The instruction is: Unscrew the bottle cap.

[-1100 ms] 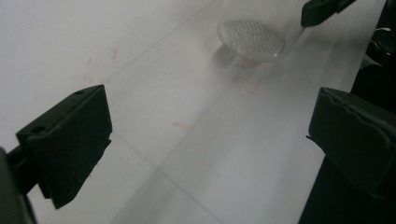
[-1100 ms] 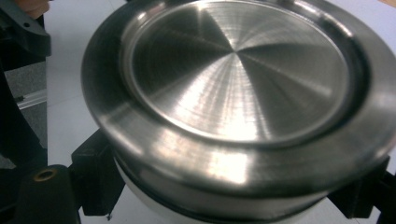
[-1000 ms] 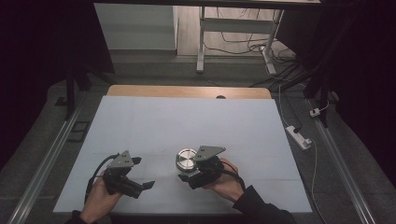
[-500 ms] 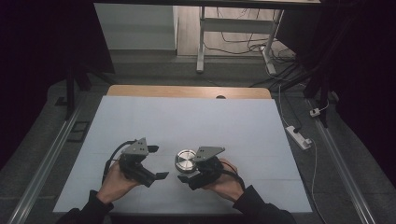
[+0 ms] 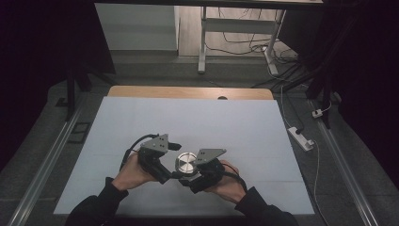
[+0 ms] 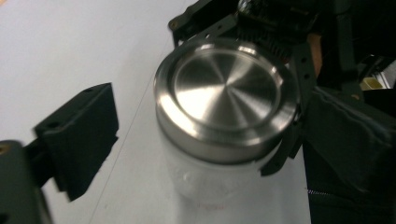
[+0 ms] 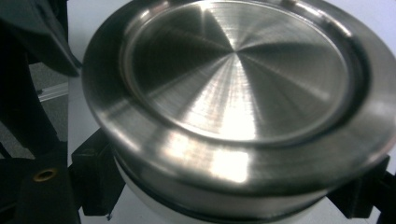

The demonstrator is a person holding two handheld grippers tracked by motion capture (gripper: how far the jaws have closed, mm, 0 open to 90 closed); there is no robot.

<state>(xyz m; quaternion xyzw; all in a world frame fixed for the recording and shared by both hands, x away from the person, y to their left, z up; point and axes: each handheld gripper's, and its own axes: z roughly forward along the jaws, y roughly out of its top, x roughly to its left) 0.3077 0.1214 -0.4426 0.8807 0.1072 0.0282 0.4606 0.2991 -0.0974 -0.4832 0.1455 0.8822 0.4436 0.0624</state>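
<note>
Right gripper (image 5: 190,174) is clamped on the body of the clear glass jar (image 6: 205,175) just under its round brushed-steel lid (image 5: 187,162); in the right gripper view its jaws sit either side of the glass, tight. Jar stands upright on the pale blue-white tabletop (image 5: 197,122), near our edge, between our two hands. Long axis is vertical, lid facing up.

Left gripper (image 5: 175,160) is alongside, jaws spread but just been closing in. In the left gripper view one black jaw pad (image 6: 79,140) stands off to the left of the lid with a gap of bare table between; we can't make out its other jaw against the dark gripper parts behind the jar. Not pinching anything yet.

So the lid lies straight ahead and slightly right of the left jaws. We judge the next move is a grip across the lid rim. The right gripper's frame crowds the far side, so clearance there is tight.

Farther out: wooden table edge (image 5: 188,92), white power strip (image 5: 299,138) on the floor at right, white stand legs (image 5: 202,37) and loose cables (image 5: 244,44) beyond.
</note>
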